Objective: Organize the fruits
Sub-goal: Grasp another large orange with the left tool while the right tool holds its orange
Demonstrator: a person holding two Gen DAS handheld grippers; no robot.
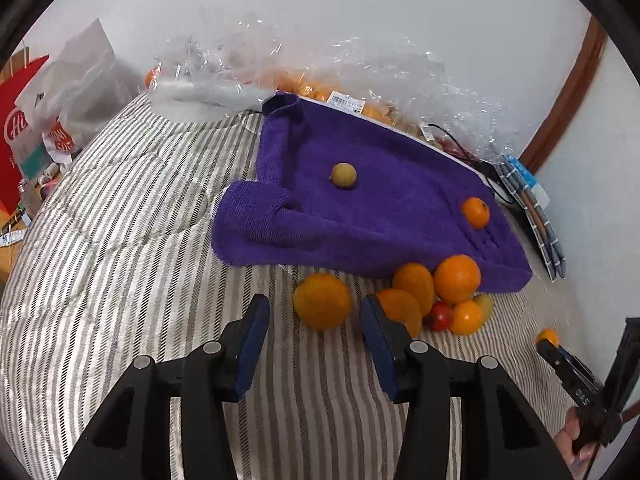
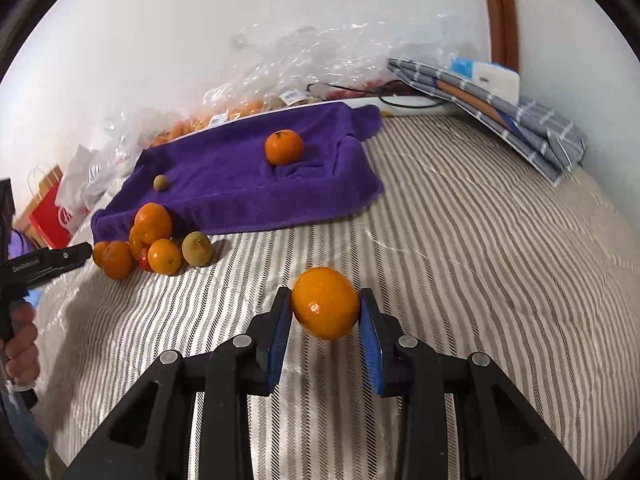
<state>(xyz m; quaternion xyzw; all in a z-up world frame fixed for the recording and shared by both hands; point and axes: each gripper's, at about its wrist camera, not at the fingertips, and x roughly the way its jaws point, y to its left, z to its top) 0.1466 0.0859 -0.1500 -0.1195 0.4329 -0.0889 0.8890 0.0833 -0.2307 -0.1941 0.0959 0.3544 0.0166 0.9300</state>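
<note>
My left gripper (image 1: pixel 316 312) stands open low over the striped bedding, and a large orange (image 1: pixel 322 300) lies just ahead between its tips with a gap on each side. To its right is a pile of oranges (image 1: pixel 456 278) with a small red fruit (image 1: pixel 440 316), at the front edge of a purple towel (image 1: pixel 360 220). On the towel rest a small yellow-green fruit (image 1: pixel 343 175) and a mandarin (image 1: pixel 475 212). My right gripper (image 2: pixel 325 296) is shut on an orange (image 2: pixel 325 312), held above the bedding. A brown-green fruit (image 2: pixel 197 248) lies beside the pile (image 2: pixel 154 222).
Clear plastic bags (image 1: pixel 360 80) holding more oranges line the wall behind the towel. Folded blue-grey checked cloths (image 2: pixel 500 120) and a black cable (image 2: pixel 400 100) lie at the back right. A red paper bag (image 1: pixel 16 128) stands at the left. A person's hand (image 2: pixel 20 344) grips the left tool.
</note>
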